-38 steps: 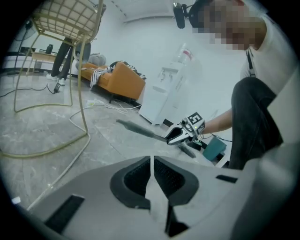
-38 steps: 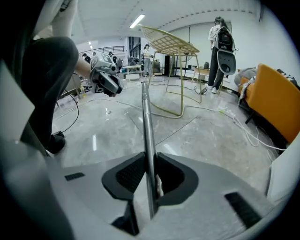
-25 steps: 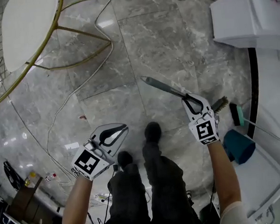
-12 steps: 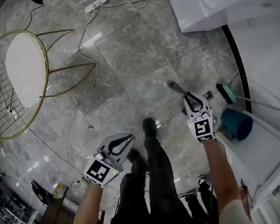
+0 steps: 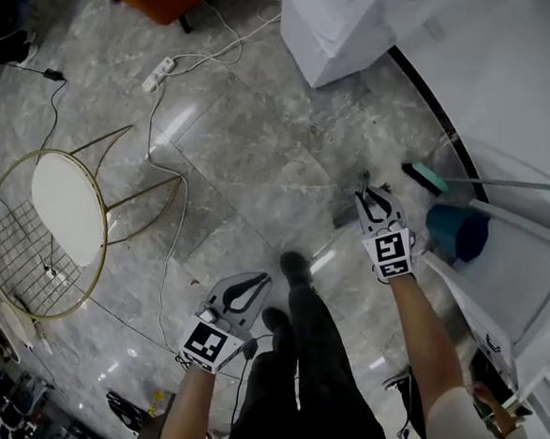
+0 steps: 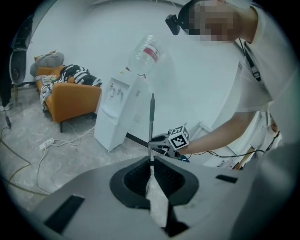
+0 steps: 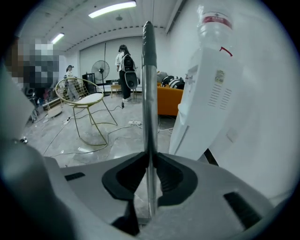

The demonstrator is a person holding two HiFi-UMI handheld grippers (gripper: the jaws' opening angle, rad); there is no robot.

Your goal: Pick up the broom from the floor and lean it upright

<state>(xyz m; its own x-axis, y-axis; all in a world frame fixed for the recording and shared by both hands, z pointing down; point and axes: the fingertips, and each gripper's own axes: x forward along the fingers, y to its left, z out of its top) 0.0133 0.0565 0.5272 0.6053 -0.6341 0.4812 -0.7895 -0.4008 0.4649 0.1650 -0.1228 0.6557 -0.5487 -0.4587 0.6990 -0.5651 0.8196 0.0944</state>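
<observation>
The broom's silver handle stands nearly upright between the jaws of my right gripper, which is shut on it. In the head view the handle is seen almost end-on, poking up out of the right gripper; the broom's head is hidden below it. My left gripper hangs to the left over the floor, jaws closed tip to tip with nothing between them. From the left gripper view the upright handle rises above the right gripper's marker cube.
A white water dispenser stands against the wall ahead. A teal dustpan and a green brush lie by the white ledge on the right. A gold wire chair and a power strip with cables are at left. My shoes are between the grippers.
Both grippers have risen as the view pulled away from the floor. The broom handle has swung from a long slant over the tiles to nearly upright in the right gripper.
</observation>
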